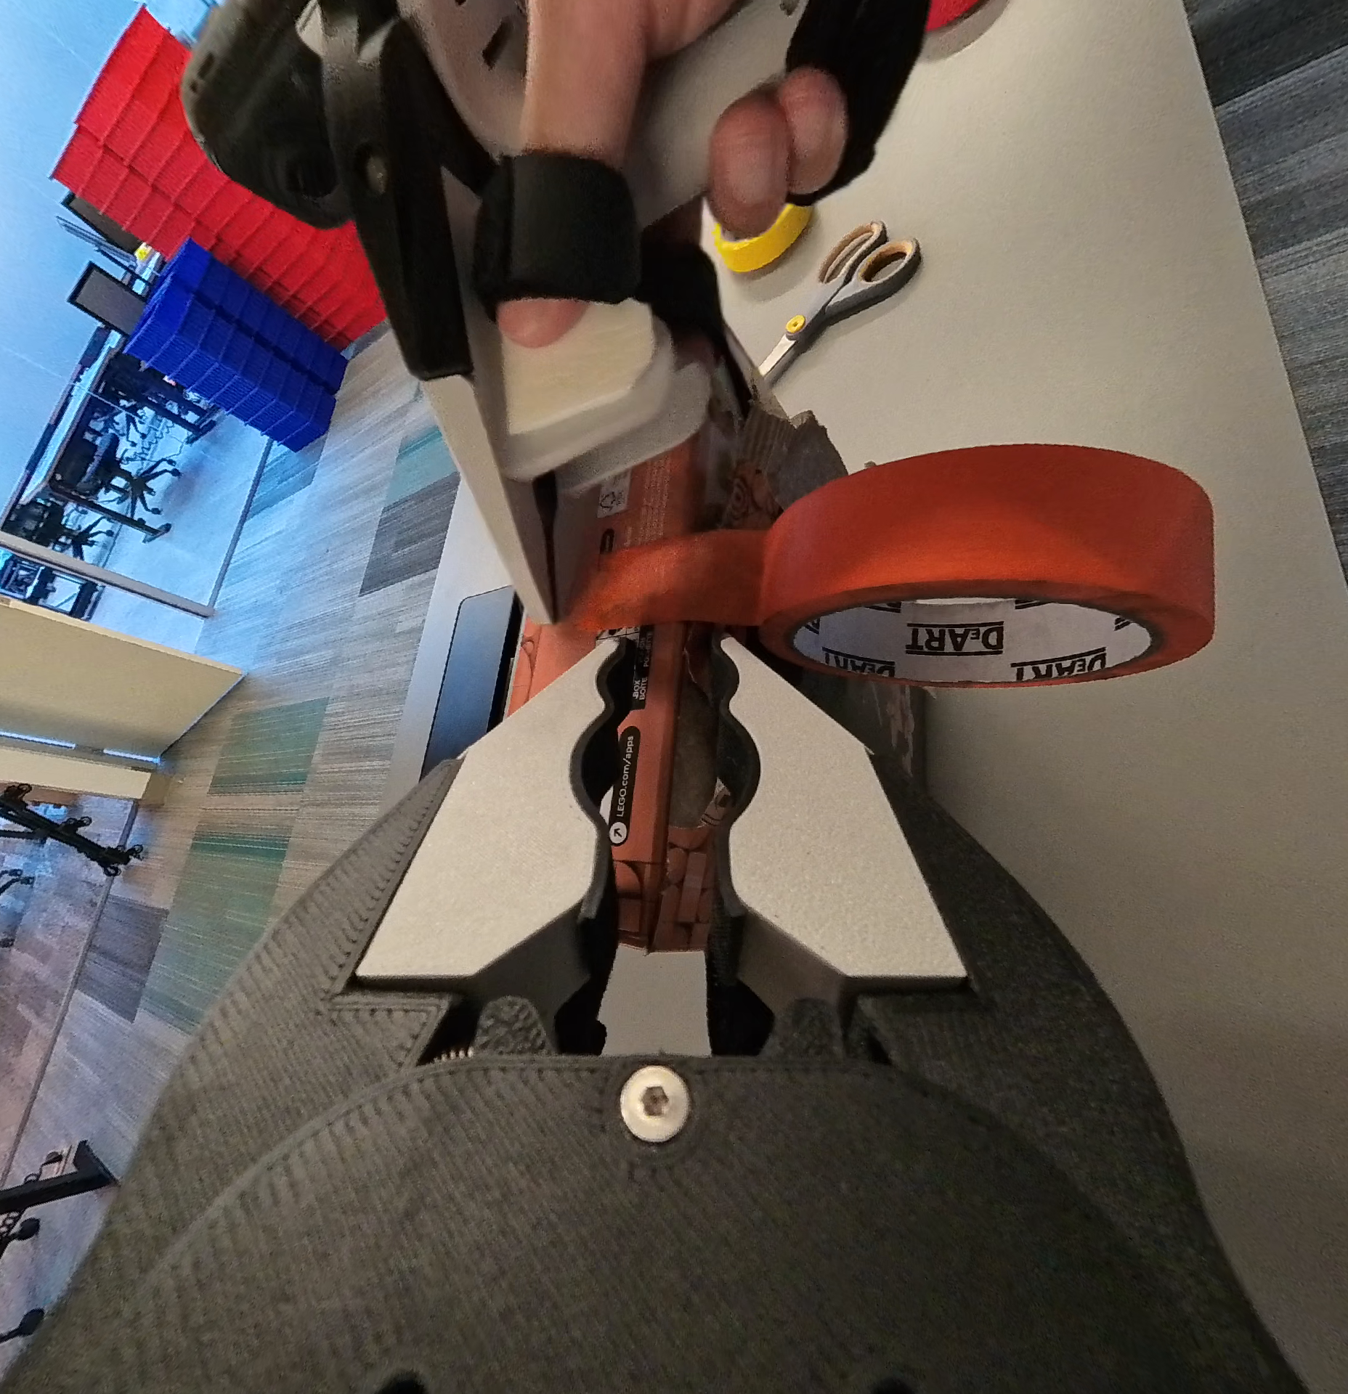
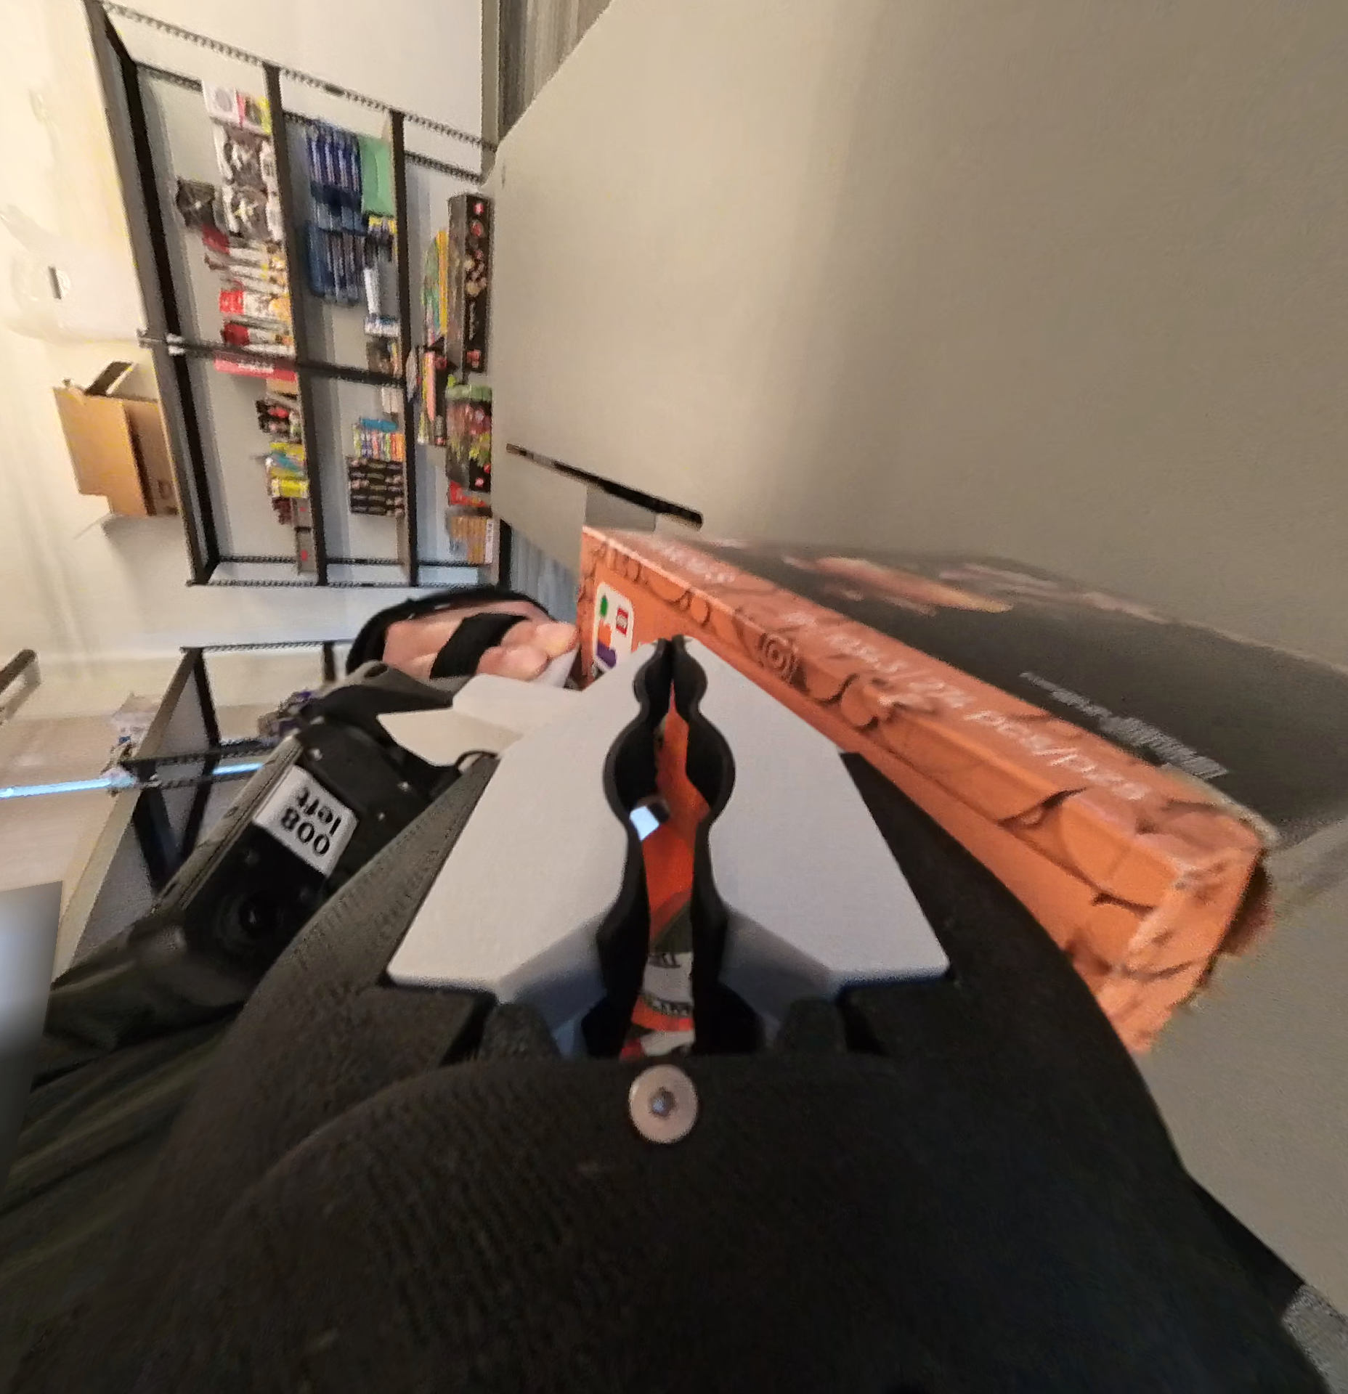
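Box: long orange printed cardboard box lies on grey table, long axis running away between left gripper jaws, closed on its edge.
Tape: orange masking-tape roll just right of box; strip crosses box top.
Right gripper: jaws nearly closed, seemingly pinching the orange strip; view blurred.
Nearby: yellow tape roll, grey-handled scissors beyond, well apart.

The left gripper has its fingers closed on the edge of an orange box. The right gripper pinches a strip pulled from an orange tape roll beside the box. Scissors and yellow tape lie on the counter beyond.
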